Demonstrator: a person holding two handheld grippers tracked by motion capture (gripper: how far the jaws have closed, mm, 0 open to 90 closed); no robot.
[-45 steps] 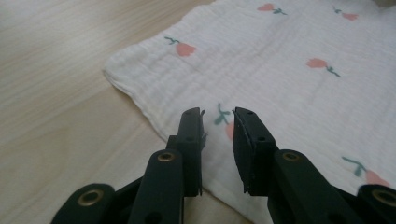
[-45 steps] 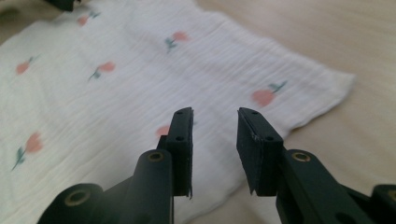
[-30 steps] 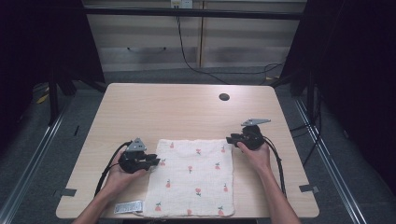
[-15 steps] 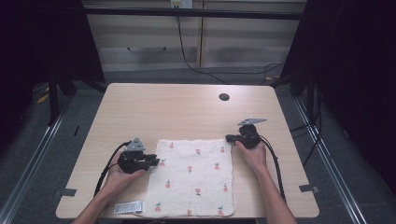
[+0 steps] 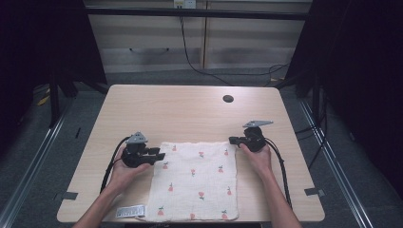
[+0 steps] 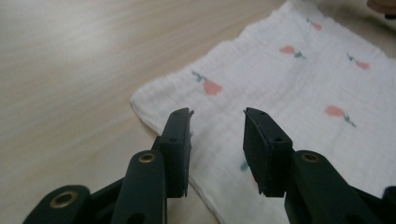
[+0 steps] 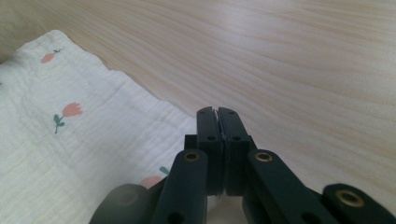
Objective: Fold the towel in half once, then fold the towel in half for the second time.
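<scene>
Lying flat at the table's (image 5: 190,114) near edge, the tulip-print muslin cloth (image 5: 197,183) is pinched at its far right corner by the closed right tongs (image 7: 217,112). The left tongs (image 6: 217,114), just widened, stand open over the far left corner; closing there is judged next.

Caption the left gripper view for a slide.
Left tongs stand open over the near corner of a white tulip-print cloth on the light wooden table, their jaws having just been opening.
</scene>
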